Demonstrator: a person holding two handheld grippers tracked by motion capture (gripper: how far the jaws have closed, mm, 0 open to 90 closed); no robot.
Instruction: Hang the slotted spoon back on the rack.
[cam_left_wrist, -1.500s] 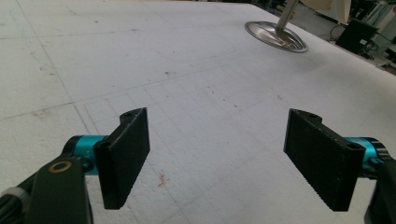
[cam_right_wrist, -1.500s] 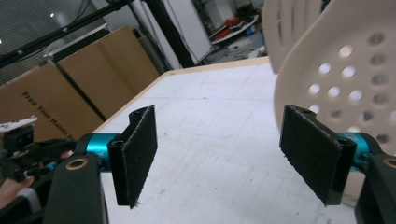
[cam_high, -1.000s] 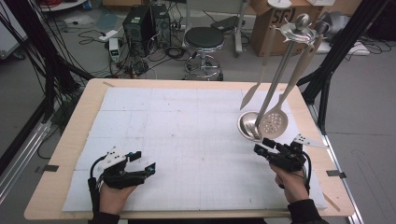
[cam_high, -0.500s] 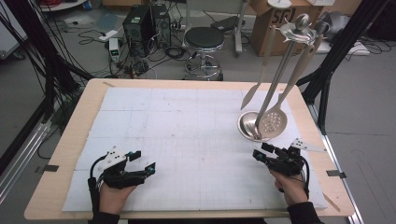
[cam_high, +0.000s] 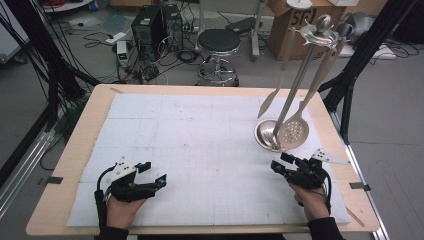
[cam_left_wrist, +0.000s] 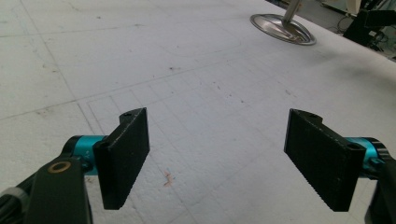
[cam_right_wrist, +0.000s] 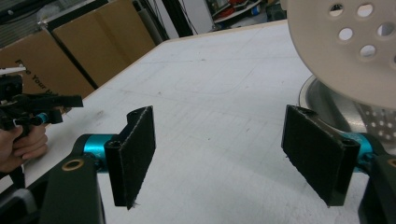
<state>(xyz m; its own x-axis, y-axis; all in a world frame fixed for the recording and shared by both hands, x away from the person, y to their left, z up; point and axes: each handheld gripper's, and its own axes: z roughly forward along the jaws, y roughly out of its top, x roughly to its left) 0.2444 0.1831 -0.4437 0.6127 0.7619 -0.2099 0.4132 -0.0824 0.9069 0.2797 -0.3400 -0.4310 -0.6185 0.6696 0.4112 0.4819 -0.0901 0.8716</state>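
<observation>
Slotted spoon (cam_high: 294, 132) hangs untouched from the utensil stand (cam_high: 267, 136) at the surface's (cam_high: 200, 130) far right, beside a ladle (cam_high: 295, 85) and spatula (cam_high: 274, 95). Right gripper (cam_high: 278, 164) sits just before it, fingers spread and empty; left gripper (cam_high: 152, 175) idles released, well apart. Everything remains undone.

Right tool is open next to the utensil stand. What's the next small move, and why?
Probably ease the right tool forward and up toward the slotted spoon. Its jaws stand wide apart and hold nothing, and in the right gripper view the spoon's perforated head hangs just ahead, over the stand's round metal base. The left tool rests far off.
</observation>
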